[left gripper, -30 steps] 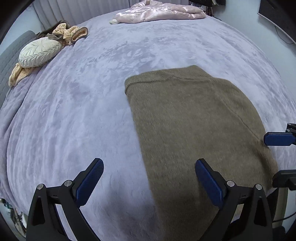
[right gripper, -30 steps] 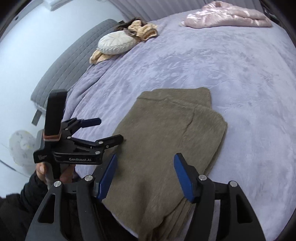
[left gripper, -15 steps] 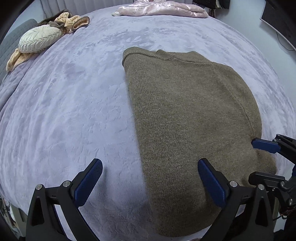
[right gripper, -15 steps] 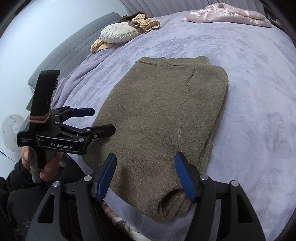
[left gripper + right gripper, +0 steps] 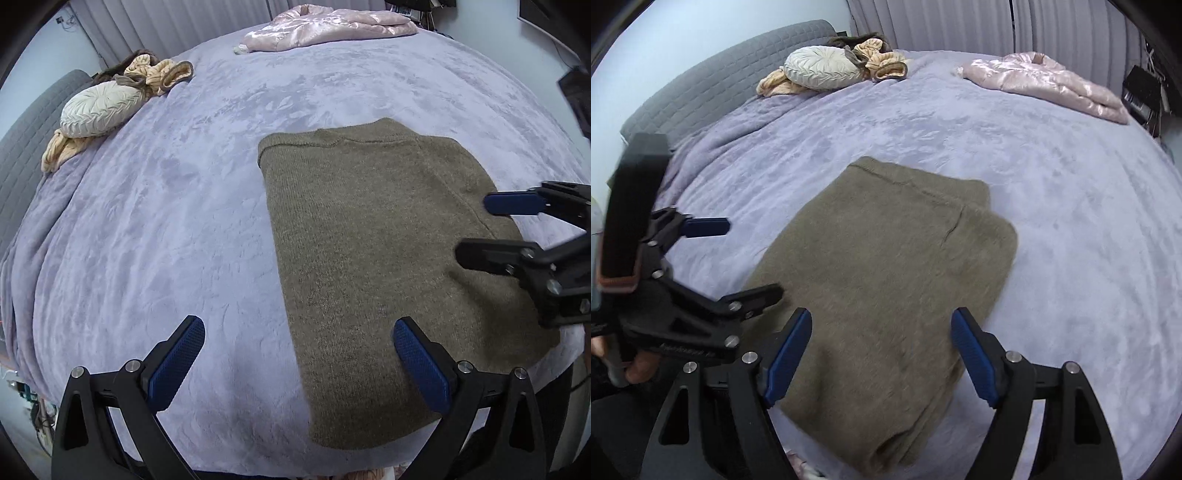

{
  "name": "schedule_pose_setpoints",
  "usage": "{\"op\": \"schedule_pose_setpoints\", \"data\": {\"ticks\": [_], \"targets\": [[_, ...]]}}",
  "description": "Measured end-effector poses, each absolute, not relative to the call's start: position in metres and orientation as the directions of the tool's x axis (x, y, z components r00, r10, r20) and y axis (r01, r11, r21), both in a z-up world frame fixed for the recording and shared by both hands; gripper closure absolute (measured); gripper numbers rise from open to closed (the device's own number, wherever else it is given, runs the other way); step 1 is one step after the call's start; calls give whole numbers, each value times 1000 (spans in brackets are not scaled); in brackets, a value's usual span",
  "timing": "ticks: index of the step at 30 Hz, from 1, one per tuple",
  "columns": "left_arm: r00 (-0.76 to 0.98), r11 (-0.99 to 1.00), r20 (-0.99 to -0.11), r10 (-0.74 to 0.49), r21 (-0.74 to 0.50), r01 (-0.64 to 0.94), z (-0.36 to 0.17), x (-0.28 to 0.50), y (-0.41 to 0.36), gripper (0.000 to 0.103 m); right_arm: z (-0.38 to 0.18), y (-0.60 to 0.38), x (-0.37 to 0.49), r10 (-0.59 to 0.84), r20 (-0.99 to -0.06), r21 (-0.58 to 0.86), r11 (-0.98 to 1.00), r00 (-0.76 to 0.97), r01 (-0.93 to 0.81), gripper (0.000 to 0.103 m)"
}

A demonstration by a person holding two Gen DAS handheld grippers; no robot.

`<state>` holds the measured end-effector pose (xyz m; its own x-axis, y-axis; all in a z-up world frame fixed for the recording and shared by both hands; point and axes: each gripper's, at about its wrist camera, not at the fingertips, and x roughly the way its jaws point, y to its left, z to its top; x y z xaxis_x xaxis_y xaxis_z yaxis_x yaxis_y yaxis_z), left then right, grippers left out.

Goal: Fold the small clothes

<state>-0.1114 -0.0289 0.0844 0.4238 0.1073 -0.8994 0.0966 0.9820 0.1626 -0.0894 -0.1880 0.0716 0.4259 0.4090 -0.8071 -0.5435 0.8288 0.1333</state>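
Note:
An olive-brown knit sweater lies folded into a long rectangle on the lilac bedspread, its near end at the bed's front edge. My left gripper hovers open above the sweater's left edge, nothing between its blue pads. In the right wrist view the same sweater lies below my right gripper, whose jaws are opening over its near half with nothing gripped. The right gripper shows at the right edge of the left wrist view. The left gripper, held by a hand, is at the left.
A round cream cushion and crumpled tan and brown clothes lie at the far left by the grey headboard. A shiny pink garment lies at the bed's far side. The bed's front edge is just below both grippers.
Both views dipped toward the sweater half a second ago and have drawn back. The right gripper's jaws stand wider than before. The sweater has not moved.

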Motion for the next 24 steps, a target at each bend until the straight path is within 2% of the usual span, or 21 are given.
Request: {"op": "schedule_pose_setpoints", "data": {"ticks": [4, 8, 10, 12, 14, 17, 19, 24], "targets": [[410, 989, -908, 80, 123, 81, 90, -120, -27, 0, 39, -190, -47, 466, -841, 293, 819, 274, -494, 22], [414, 997, -910, 19, 50, 65, 102, -123, -27, 0, 58, -186, -54, 440, -837, 255, 840, 326, -479, 22], [432, 997, -902, 9, 41, 66, 109, -125, -30, 0, 76, -181, -72, 411, -833, 188, 841, 371, -508, 22], [458, 997, -888, 24, 53, 49, 115, -128, -31, 0, 91, -172, -92, 284, -849, 22, 862, 446, -507, 22], [468, 999, -883, 22, 39, 26, 118, -131, -30, 0, 100, -170, -108, 202, -851, -78, 864, 485, -498, 22], [466, 999, -884, -28, -15, 32, 114, -134, -29, 0, 106, -176, -126, 186, -857, -88, 866, 480, -491, 22], [480, 999, -877, 33, 37, -1, 110, -136, -30, 0, 107, -178, -137, 171, -859, -101, 867, 483, -488, 22], [462, 996, -884, 75, 90, 9, 101, -137, -31, 0, 102, -183, -154, 123, -858, -128, 889, 499, -440, 22]]}}
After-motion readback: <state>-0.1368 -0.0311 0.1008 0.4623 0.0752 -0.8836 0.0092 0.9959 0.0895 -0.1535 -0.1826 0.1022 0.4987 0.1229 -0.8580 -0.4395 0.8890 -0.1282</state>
